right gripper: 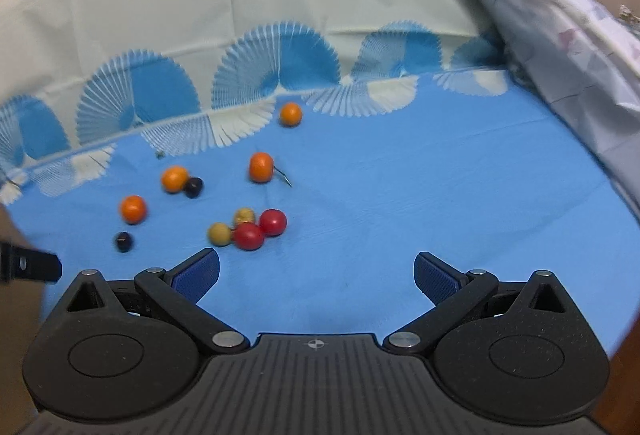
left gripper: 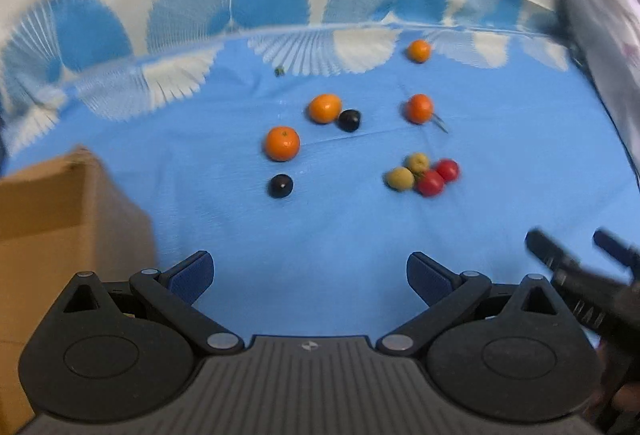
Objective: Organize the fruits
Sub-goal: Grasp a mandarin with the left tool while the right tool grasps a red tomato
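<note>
A: Biggest first: the table [left gripper: 500, 219] under its blue cloth, then the cardboard box [left gripper: 60, 235] at its left edge, which only the left wrist view shows properly.

B: Is anything sorted yet?

A: I'd judge not. Four oranges [left gripper: 282, 143] lie scattered across the middle and far side, two red fruits [right gripper: 249, 235] and two yellow-green fruits [right gripper: 219, 233] sit touching in one cluster, and two dark plums [left gripper: 280, 185] lie apart, one touching an orange. I can't see into the box.

B: And the grippers?

A: The left gripper [left gripper: 310, 277] and the right gripper [right gripper: 316, 275] both hang over bare cloth, jaws spread wide, holding nothing.

B: What does the right view add?

A: The crumpled pale sheet [right gripper: 560, 47] at the right, seen more fully.
</note>
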